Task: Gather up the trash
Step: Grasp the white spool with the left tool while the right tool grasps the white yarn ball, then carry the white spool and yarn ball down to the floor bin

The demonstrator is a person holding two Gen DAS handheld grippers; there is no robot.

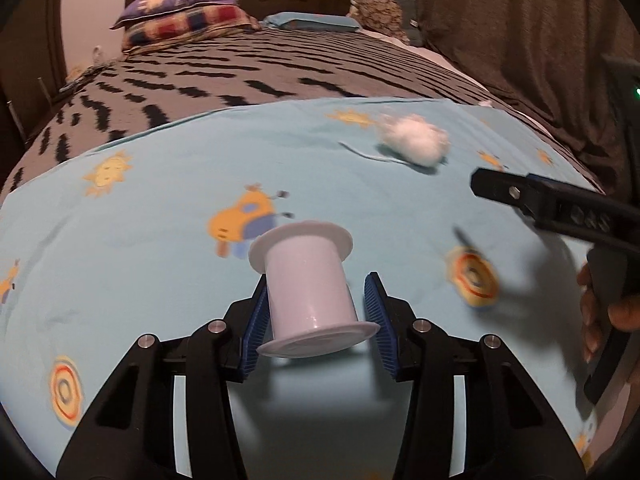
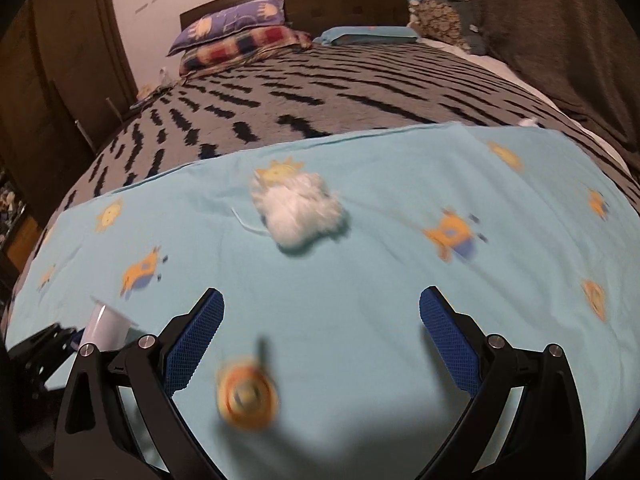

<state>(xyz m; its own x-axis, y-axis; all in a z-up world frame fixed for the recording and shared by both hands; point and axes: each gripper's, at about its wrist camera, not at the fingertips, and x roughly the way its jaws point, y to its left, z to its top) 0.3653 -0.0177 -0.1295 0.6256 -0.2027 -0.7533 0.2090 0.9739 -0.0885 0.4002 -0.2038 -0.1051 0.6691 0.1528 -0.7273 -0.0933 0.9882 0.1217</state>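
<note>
A white plastic spool (image 1: 308, 280) lies tilted between the blue pads of my left gripper (image 1: 316, 284). Both pads meet its near flange, so the gripper is shut on it just above the light blue printed sheet (image 1: 160, 248). The spool (image 2: 104, 324) also shows at the lower left of the right wrist view. A fluffy white cotton wad (image 2: 300, 208) with a thin thread lies on the sheet ahead of my right gripper (image 2: 322, 296), which is open, empty and well short of it. The same wad (image 1: 416, 140) appears blurred in the left wrist view. A small white scrap (image 2: 528, 122) sits at the sheet's far edge.
The sheet covers the near end of a bed with a grey, black-patterned blanket (image 1: 240, 72). Pillows (image 1: 184, 12) lean on the dark headboard. A brown curtain (image 1: 520, 32) hangs on the right and a dark wardrobe (image 2: 60, 60) stands on the left. A person's hand (image 1: 600, 312) holds the right gripper.
</note>
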